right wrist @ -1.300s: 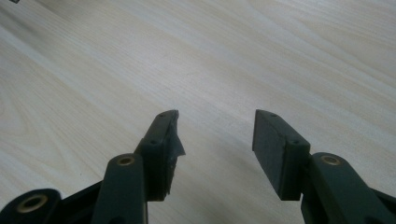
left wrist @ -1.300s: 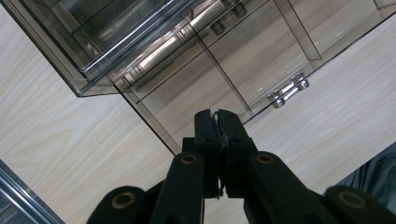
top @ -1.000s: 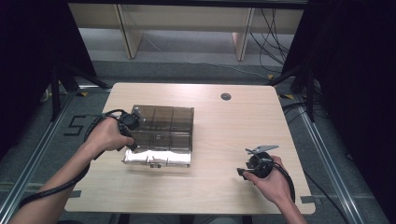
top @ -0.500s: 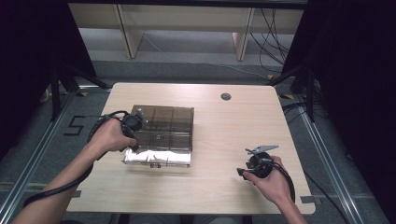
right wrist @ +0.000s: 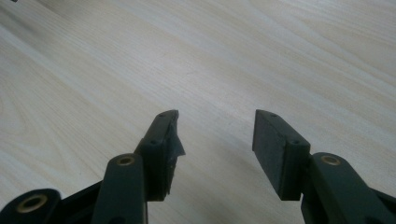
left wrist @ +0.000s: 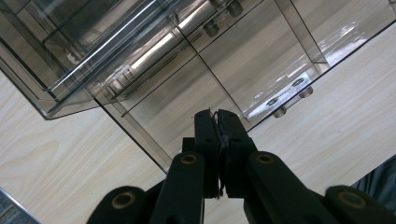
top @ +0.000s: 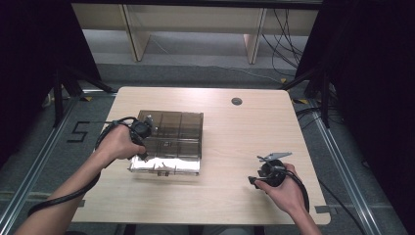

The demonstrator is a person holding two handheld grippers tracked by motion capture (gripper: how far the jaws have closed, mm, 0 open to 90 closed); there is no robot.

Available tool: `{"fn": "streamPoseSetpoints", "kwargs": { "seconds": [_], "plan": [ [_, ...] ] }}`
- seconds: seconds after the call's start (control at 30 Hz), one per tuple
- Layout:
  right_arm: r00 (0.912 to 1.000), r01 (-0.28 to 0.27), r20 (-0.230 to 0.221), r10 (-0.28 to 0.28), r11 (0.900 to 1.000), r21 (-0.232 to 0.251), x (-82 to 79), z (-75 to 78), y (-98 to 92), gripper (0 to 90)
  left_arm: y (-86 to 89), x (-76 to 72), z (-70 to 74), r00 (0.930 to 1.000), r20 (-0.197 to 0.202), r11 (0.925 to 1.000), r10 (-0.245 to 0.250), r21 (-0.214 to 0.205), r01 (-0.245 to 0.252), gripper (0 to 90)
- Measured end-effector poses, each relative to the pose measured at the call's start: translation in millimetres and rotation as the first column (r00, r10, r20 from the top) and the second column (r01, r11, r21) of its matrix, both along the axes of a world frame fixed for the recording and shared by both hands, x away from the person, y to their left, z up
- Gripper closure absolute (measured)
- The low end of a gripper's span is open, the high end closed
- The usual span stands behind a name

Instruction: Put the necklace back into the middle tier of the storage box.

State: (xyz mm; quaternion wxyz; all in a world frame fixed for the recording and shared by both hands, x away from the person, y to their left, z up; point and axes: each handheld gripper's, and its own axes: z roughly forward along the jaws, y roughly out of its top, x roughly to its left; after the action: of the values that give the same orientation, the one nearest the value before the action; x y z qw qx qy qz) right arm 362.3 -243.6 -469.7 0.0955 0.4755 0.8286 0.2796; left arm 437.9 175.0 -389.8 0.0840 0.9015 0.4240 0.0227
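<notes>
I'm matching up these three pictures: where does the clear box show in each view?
High view: the clear box sits left of centre on the table, at the left gripper.
Left gripper view: it spreads across the upper part, past the shut jaws.
Right gripper view: bare tabletop past the open jaws; no box here.
Shared landmark: the pale wood grain.

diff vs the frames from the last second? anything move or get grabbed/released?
No visible change. The left gripper stays shut against the left side of the smoked clear plastic organizer box, with nothing seen between its jaws. The right gripper stays open over bare wooden table near the right front. The box has not shifted.
</notes>
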Motion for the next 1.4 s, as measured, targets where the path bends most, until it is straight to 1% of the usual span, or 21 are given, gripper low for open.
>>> {"fn": "streamPoseSetpoints", "kwargs": {
  "seconds": [0.13,0.17,0.2,0.23,0.37,0.4,0.5,0.53,0.6,0.63,0.73,0.83,0.9,0.93,0.97,1.03,1.07,1.2,1.23,1.33,1.4],
  "plan": [
    [1.0,-0.002,0.0,0.002,1.0,-0.002,0.0,0.3,-0.2,50.7,0.0,0.2,-2.9,1.0,0.0,1.0,0.003,0.001,-0.003,87.0],
    [1.0,-0.002,0.0,0.002,1.0,-0.002,0.0,0.3,-0.2,50.7,0.1,0.5,-2.6,1.0,-0.006,1.0,0.003,0.005,-0.003,87.0],
    [0.9999,-0.01,-0.002,0.01,0.9999,-0.006,0.1,0.1,-0.6,50.7,0.4,0.5,-3.5,1.0,-0.002,1.0,0.003,0.003,-0.003,87.0],
    [0.9999,-0.01,-0.002,0.01,0.9999,-0.006,0.1,0.1,-0.6,50.7,0.4,0.9,-3.3,1.0,-0.007,1.0,0.002,0.01,-0.002,87.0],
    [0.9999,-0.014,-0.001,0.014,0.9999,-0.008,0.3,-0.3,-0.6,50.7,0.5,1.3,-6.4,0.9999,-0.006,1.0,0.008,0.004,-0.008,87.0],
    [1.0,-0.001,0.002,0.001,1.0,0.003,0.0,-0.7,0.4,50.7,0.6,1.6,-7.2,0.9999,-0.006,0.9999,0.009,0.005,-0.009,87.0],
    [1.0,-0.004,-0.003,0.004,1.0,0.0,0.0,-0.5,0.1,50.7,0.9,3.0,-8.8,0.9998,-0.017,0.9999,0.005,0.014,-0.004,87.0],
    [1.0,-0.004,-0.003,0.004,1.0,0.0,0.0,-0.5,0.1,50.7,0.8,2.8,-10.2,0.9999,-0.011,0.9999,0.011,0.008,-0.011,87.0],
    [1.0,-0.004,-0.003,0.004,1.0,-0.002,0.0,-0.5,-0.1,50.7,1.3,3.5,-11.2,0.9998,-0.016,0.9999,0.008,0.011,-0.007,87.0],
    [1.0,0.001,0.006,-0.001,1.0,0.008,0.1,-1.7,0.3,50.7,1.4,3.7,-11.3,0.9997,-0.023,0.9999,0.007,0.015,-0.007,87.0],
    [1.0,-0.003,-0.004,0.003,1.0,-0.001,0.1,-0.6,-0.2,50.7,1.5,3.9,-12.5,0.9998,-0.018,0.9999,0.012,0.011,-0.012,87.0],
    [1.0,-0.005,-0.004,0.005,1.0,0.0,0.0,-0.7,0.2,50.7,1.8,5.0,-13.1,0.9998,-0.018,0.9998,0.011,0.019,-0.01,87.0],
    [1.0,-0.005,-0.004,0.005,1.0,0.0,0.0,-0.7,0.2,50.7,1.9,5.5,-15.1,0.9998,-0.016,0.9998,0.014,0.012,-0.013,86.9],
    [0.9999,-0.014,-0.003,0.014,0.9999,-0.008,0.1,-0.6,-0.6,50.7,2.0,5.6,-15.7,0.9997,-0.017,0.9998,0.015,0.012,-0.015,86.9],
    [1.0,-0.005,-0.005,0.005,1.0,0.0,-0.1,-0.7,0.2,50.7,2.2,5.8,-16.3,0.9997,-0.018,0.9998,0.013,0.014,-0.013,86.9],
    [1.0,-0.007,-0.005,0.007,1.0,-0.001,0.0,-1.0,0.3,50.7,2.6,6.2,-17.4,0.9996,-0.024,0.9997,0.013,0.019,-0.013,86.9],
    [0.9999,-0.014,-0.004,0.014,0.9999,-0.007,0.1,-0.9,-0.3,50.7,2.8,5.9,-18.9,0.9997,-0.019,0.9997,0.018,0.016,-0.018,86.9],
    [0.9999,-0.012,-0.004,0.012,0.9999,-0.006,0.1,-0.8,-0.2,50.7,3.6,7.7,-19.9,0.9996,-0.026,0.9994,0.01,0.033,-0.009,87.0],
    [1.0,-0.004,-0.004,0.004,1.0,-0.001,0.0,-0.9,0.4,50.7,3.6,8.0,-20.5,0.9997,-0.024,0.9994,0.01,0.032,-0.009,86.9],
    [0.9999,-0.015,-0.004,0.015,0.9999,-0.008,0.1,-0.8,-0.4,50.7,2.7,7.9,-22.9,0.9997,-0.017,0.9993,0.017,0.033,-0.016,86.9],
    [0.9999,-0.01,-0.004,0.01,0.9999,-0.006,0.1,-0.8,-0.1,50.7,2.7,8.2,-23.8,0.9997,-0.02,0.9992,0.011,0.039,-0.01,86.9]
  ]
}}
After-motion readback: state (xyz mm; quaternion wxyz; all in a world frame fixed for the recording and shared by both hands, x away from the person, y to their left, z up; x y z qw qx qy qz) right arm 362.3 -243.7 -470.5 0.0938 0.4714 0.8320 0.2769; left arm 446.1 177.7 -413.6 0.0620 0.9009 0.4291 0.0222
